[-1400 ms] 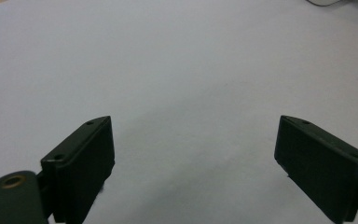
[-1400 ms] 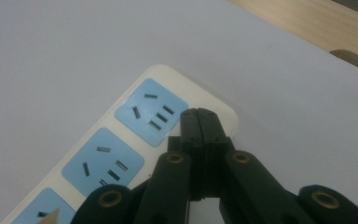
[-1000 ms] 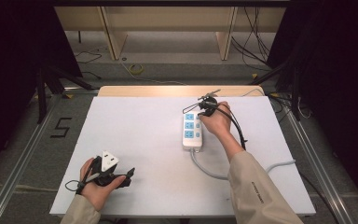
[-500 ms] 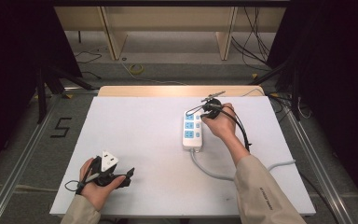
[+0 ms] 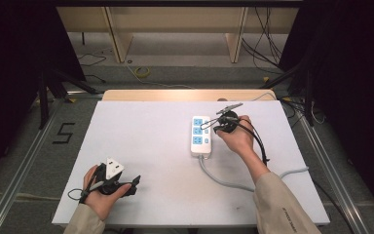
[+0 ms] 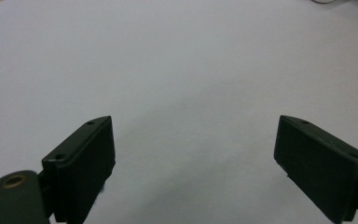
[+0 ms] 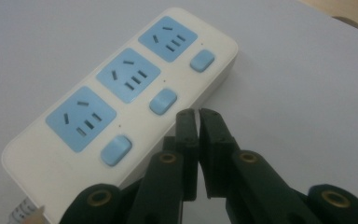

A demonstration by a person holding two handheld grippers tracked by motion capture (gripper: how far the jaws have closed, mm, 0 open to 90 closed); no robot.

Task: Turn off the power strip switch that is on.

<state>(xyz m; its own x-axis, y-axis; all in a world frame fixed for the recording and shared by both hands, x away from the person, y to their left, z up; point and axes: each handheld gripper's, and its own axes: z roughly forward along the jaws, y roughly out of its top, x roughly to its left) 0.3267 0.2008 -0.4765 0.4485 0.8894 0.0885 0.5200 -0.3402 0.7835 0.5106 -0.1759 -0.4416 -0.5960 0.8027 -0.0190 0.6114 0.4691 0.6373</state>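
— White plastic, blue sockets: where does the power strip (image 5: 200, 136) lie?
— Flat on the table (image 5: 141, 136), right of centre, its grey cable (image 5: 229, 180) trailing toward the person.
— And the right gripper (image 7: 197, 113)?
— Just beside its switches, jaws pressed nearly together, holding nothing.
— The left gripper (image 5: 135, 181)?
— Near the front-left edge, jaws spread wide over bare tabletop.

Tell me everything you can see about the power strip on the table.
The power strip is a white, plastic-looking bar with rounded corners, lying flat on the white table, right of centre. It has three blue socket panels in a row, each beside a small blue switch. A grey cable leaves its near end and curves off to the right. The right claw, jaws nearly together, hovers beside the middle switch; whether it touches the strip is unclear.
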